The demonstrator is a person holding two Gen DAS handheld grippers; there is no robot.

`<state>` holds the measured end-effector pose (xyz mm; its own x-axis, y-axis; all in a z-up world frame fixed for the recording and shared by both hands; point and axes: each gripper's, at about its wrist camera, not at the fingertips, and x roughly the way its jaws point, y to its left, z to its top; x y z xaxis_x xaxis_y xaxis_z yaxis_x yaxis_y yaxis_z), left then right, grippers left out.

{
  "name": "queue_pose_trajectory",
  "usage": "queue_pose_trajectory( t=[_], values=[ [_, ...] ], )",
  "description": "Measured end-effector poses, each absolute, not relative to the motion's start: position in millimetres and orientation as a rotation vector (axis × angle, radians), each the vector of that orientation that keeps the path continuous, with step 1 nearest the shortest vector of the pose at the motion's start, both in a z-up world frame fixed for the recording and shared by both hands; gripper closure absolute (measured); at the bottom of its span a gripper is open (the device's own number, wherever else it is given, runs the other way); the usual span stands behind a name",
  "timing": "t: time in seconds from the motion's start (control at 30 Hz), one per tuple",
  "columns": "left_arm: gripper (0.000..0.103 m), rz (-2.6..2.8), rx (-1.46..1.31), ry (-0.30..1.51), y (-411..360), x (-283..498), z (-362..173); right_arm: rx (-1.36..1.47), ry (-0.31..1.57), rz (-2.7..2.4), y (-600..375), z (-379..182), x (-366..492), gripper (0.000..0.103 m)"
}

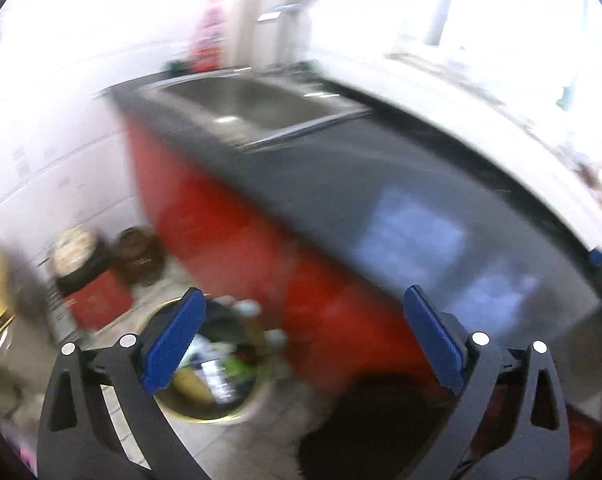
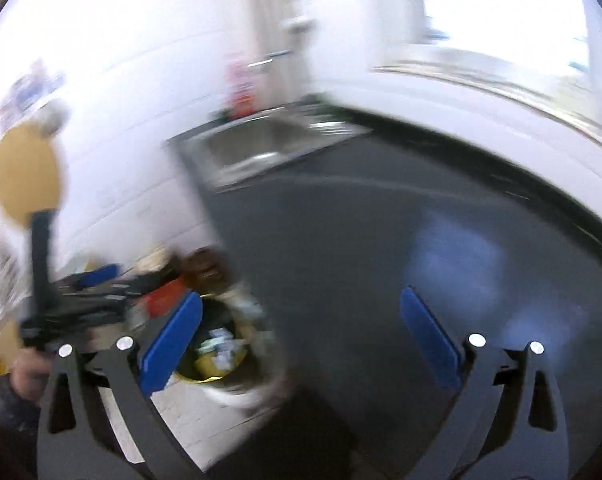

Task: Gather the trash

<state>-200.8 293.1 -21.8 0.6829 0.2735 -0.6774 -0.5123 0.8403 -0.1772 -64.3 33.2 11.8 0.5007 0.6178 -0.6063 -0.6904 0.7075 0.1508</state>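
Nearest us, the left gripper and right gripper both stand wide open, holding nothing. The trash bin sits on the floor beside the red cabinet. Heavy blur risks misjudged reaches and countertop collisions.

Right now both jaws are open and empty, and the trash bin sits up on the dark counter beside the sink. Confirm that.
One thing is wrong: the trash bin stands on the floor, below the counter, not on it. The left wrist view shows this. Both jaws are open and empty, and the sink is set into that counter.
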Motion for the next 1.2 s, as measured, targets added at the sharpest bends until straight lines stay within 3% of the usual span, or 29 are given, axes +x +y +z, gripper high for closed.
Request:
queue_pose_trajectory(
  t=[0.23, 0.5, 0.73, 1.2],
  values=[
    [0.007, 0.175, -0.250, 0.699, 175, -109, 6, 0.039, 0.661, 0.269, -147, 5, -42, 0.007],
    [0.007, 0.010, -0.132, 0.770, 63, -54, -6, 0.108, 0.646, 0.077, -260, -5, -53, 0.007],
    [0.007, -0.004, -0.085, 0.790, 25, -55, -12, 0.114, 0.647, 0.054, -281, -11, -67, 0.007],
    [0.007, 0.019, -0.074, 0.800, 30, -56, -10, 0.103, 0.649, 0.063, -278, -13, -65, 0.007]
  ],
)
